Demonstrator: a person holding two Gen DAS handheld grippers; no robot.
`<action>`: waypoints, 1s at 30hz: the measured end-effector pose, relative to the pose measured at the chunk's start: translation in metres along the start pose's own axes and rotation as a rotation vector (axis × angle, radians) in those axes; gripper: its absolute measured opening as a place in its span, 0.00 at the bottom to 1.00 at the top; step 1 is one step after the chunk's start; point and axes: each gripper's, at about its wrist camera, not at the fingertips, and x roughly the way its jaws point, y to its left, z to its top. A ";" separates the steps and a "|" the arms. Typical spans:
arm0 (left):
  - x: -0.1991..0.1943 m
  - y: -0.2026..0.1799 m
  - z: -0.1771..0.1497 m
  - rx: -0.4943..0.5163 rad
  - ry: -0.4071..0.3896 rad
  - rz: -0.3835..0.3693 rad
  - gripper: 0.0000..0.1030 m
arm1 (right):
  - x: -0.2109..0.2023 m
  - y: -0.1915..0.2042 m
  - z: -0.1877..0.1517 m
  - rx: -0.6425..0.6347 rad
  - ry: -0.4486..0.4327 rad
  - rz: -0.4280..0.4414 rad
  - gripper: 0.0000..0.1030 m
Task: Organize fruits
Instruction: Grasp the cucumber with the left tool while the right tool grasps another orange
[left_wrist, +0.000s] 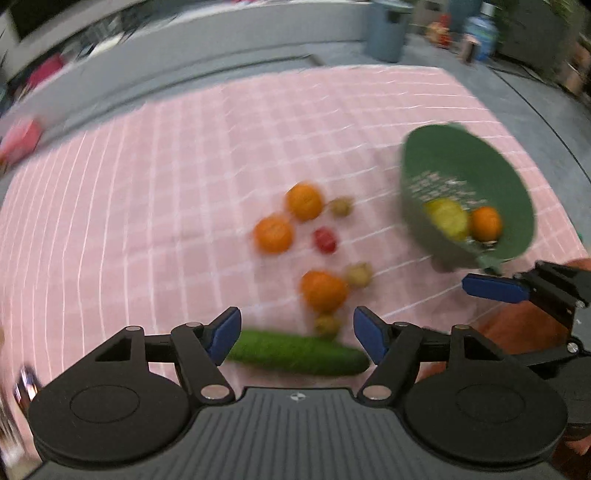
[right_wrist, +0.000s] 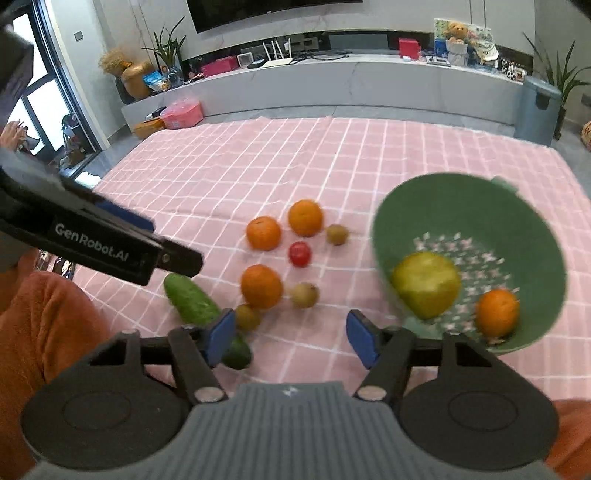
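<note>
In the green colander (right_wrist: 469, 221) sit one yellow-green fruit (right_wrist: 424, 284) and one orange (right_wrist: 496, 312); three oranges (right_wrist: 261, 286), a tomato (right_wrist: 299, 253), small fruits and a cucumber (right_wrist: 192, 302) remain on the cloth (right_wrist: 258, 166); left gripper (left_wrist: 297, 334) and right gripper (right_wrist: 291, 338) both spread, empty.

Motion blur smears the whole left wrist view: the fruit near the cloth's (left_wrist: 184, 166) middle loses its outlines. The right gripper's blue finger (right_wrist: 219, 336) hides part of the cucumber (right_wrist: 192, 301). The colander's (right_wrist: 461, 206) near rim is hidden behind that gripper.

L tongs (left_wrist: 297, 334) & R tongs (right_wrist: 291, 338) both wide apart, empty.
</note>
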 end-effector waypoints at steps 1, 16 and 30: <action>0.001 0.007 -0.005 -0.034 0.012 -0.002 0.78 | 0.004 0.002 0.000 -0.005 0.005 -0.002 0.57; 0.058 0.039 -0.037 -0.406 0.124 -0.085 0.78 | 0.042 0.006 -0.007 -0.004 0.043 -0.029 0.48; 0.072 0.036 -0.023 -0.392 0.052 0.003 0.35 | 0.059 0.002 -0.006 -0.006 0.052 -0.030 0.48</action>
